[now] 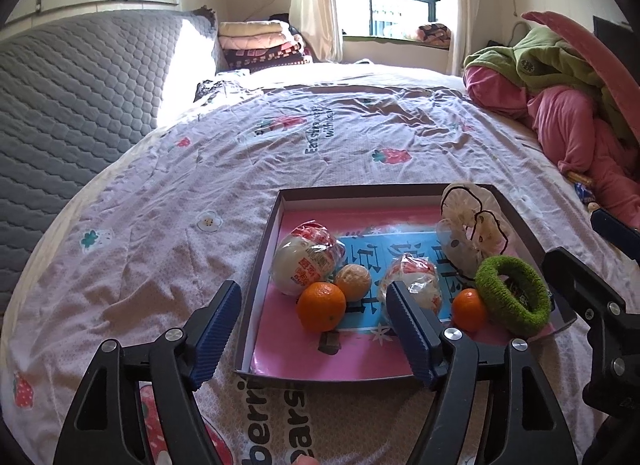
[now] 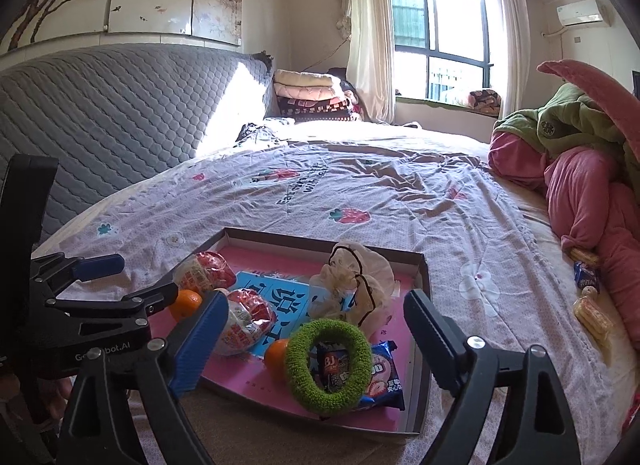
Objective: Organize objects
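1. Gathered in the tray (image 2: pixel 422 285) on the bed (image 2: pixel 400 201): two wrapped toy eggs (image 1: pixel 306 261) (image 1: pixel 412 285), two oranges (image 1: pixel 321 306) (image 1: pixel 469 309), a peeled fruit (image 1: pixel 353 282), a clear bag (image 2: pixel 356 285), a green ring (image 2: pixel 328 367) and a snack pack (image 2: pixel 380 379) under the ring.
2. Left gripper (image 1: pixel 316 325) hovering at the tray's near left corner, jaws spread wide, holding nothing (one orange and an egg seen between them, but untouched).
3. Right gripper (image 2: pixel 316 331) hovering over the tray's near right part, jaws likewise wide apart and empty; ring and pack lying between them in view, no pad pressing on either.
4. Left outside the tray, at the right edge of the bed beside the pink bedding (image 2: pixel 592 201): a blue packet (image 2: pixel 586 276) and yellowish wafer packs (image 2: pixel 592 315) (a third piece partly tucked under the pink cloth).
5. Judged from this: most of the sorting done, with those few snacks by the bedding probably remaining to be fetched, unless not meant for the tray (cannot tell).
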The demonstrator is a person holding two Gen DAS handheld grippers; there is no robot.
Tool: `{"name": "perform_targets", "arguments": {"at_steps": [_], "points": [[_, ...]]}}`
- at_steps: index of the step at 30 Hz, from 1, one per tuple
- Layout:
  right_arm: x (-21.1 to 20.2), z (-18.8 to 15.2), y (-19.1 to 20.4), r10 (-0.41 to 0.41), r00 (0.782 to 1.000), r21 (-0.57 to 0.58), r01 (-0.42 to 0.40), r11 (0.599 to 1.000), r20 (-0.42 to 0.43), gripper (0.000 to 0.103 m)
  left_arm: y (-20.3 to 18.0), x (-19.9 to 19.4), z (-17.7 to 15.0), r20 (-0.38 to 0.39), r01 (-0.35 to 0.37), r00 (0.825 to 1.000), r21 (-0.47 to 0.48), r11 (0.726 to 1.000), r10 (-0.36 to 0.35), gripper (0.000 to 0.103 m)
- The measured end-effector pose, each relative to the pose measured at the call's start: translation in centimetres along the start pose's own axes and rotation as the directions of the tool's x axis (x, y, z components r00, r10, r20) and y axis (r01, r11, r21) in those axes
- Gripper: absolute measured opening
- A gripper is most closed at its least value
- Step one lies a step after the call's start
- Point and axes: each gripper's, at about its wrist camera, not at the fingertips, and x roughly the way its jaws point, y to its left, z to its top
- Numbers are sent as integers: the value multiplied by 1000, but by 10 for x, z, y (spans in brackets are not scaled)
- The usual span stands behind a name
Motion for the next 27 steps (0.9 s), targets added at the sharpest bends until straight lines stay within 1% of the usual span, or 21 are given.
{"name": "perform_targets", "arguments": {"at_steps": [5,7,10,15,18,23,27], "points": [[-10,3,-2,-37,999,4,37,999,6,91,-2,-16,0,24,1,1000,-5,1000,-1,77],[-17,3,-2,-60,998,0,60,998,8,91,-2,-24,-2,43,3,999,-11,1000,-2,77],[-26,2,-1,-90,996,0,90,996,12,92,0,-35,-4,51,-4,999,-15,1000,4,77],[-41,5,4,-98,995,6,98,995,30,92,6,-46,-8,39,-22,999,-17,1000,23,77],[-52,6,10,-93,995,12,92,996,44,92,9,-54,-12,34,-12,999,-28,1000,13,77],[-62,3,21,-97,994,10,97,995,41,92,9,-68,-15,48,-19,999,-17,1000,20,77],[-68,0,25,-103,994,7,103,995,35,92,8,-76,-19,49,-11,999,-8,1000,11,77]]}}
